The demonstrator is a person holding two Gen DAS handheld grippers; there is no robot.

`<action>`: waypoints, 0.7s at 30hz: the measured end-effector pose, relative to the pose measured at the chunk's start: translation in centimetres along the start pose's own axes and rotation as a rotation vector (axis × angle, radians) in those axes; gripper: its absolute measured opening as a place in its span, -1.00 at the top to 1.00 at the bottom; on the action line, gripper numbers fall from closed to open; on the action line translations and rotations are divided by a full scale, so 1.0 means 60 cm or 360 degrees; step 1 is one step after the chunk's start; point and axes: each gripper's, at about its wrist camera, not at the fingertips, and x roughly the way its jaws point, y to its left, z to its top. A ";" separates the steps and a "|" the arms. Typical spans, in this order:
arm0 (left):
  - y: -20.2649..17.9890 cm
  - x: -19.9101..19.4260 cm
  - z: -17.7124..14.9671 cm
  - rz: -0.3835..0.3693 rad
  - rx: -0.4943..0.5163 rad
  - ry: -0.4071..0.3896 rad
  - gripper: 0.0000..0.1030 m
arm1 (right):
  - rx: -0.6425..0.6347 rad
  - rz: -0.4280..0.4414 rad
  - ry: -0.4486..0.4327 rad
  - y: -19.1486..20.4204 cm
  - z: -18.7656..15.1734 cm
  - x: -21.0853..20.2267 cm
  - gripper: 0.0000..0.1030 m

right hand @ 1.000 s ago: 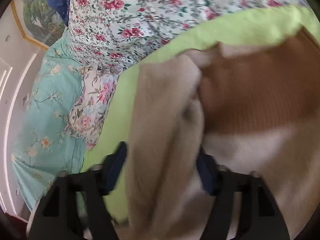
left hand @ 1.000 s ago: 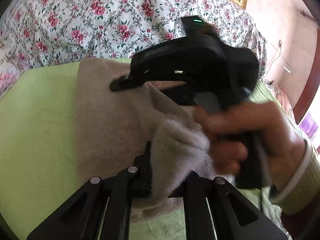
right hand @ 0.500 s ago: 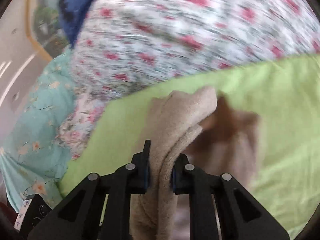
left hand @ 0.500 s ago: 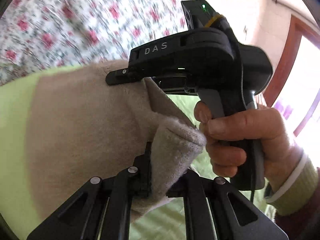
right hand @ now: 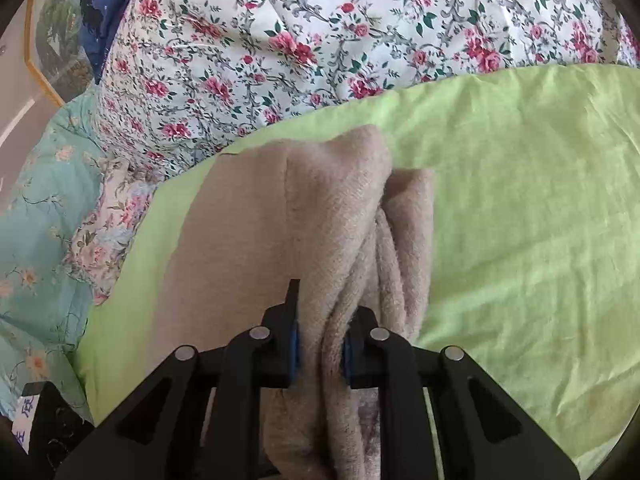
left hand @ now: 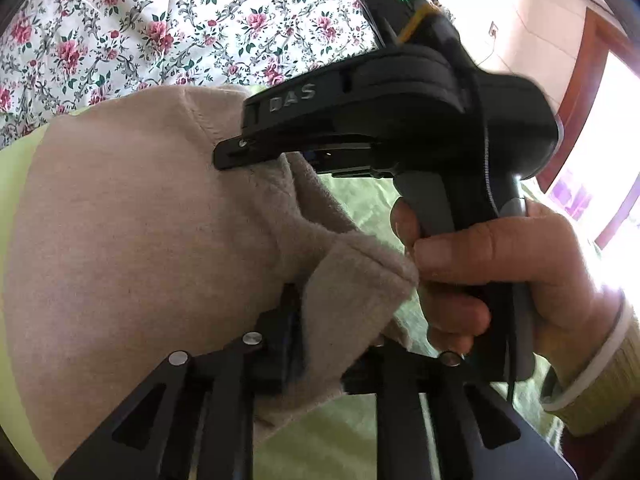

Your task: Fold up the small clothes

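A beige fleece garment point(left hand: 140, 220) lies folded on the green sheet point(left hand: 360, 200). My left gripper point(left hand: 332, 320) has a thick fold of its near corner between its fingers; the jaws are opening and the cloth still fills the gap. A hand point(left hand: 480, 260) holds my right gripper point(left hand: 240, 152), whose fingers reach onto the garment's far right edge. In the right wrist view the beige garment point(right hand: 240, 220) runs up from my right gripper point(right hand: 320, 320). A bunched edge is pressed between its blue pads, and those jaws are opening too.
A floral quilt point(right hand: 360, 20) is piled behind the green sheet point(right hand: 520, 200). A teal flowered cover point(right hand: 36, 220) lies at the left, with a framed picture point(right hand: 44, 40) above it. A wooden door frame point(left hand: 580, 100) and a bright window stand at the right.
Both grippers carried the garment's edge across, closing the fold and hiding its brown ribbed inside. The left fingers now stand wider apart around the cloth.
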 end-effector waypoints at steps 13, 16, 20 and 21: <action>0.176 -0.208 -0.027 0.0100 -0.0309 -0.0146 -0.96 | 0.0140 -0.0043 -0.0052 -0.009 -0.064 -0.069 -0.57; 0.258 -0.165 -0.010 0.0121 -0.0489 -0.0039 -0.97 | 0.0200 0.0005 -0.0021 -0.021 -0.060 -0.044 -0.57; 0.324 -0.091 0.005 -0.0017 -0.0644 0.0111 -0.96 | 0.0274 0.0090 0.0038 -0.040 -0.048 -0.011 -0.57; 0.332 -0.075 0.007 -0.0038 -0.0660 0.0146 -0.97 | 0.0279 0.0105 0.0059 -0.042 -0.046 -0.003 -0.57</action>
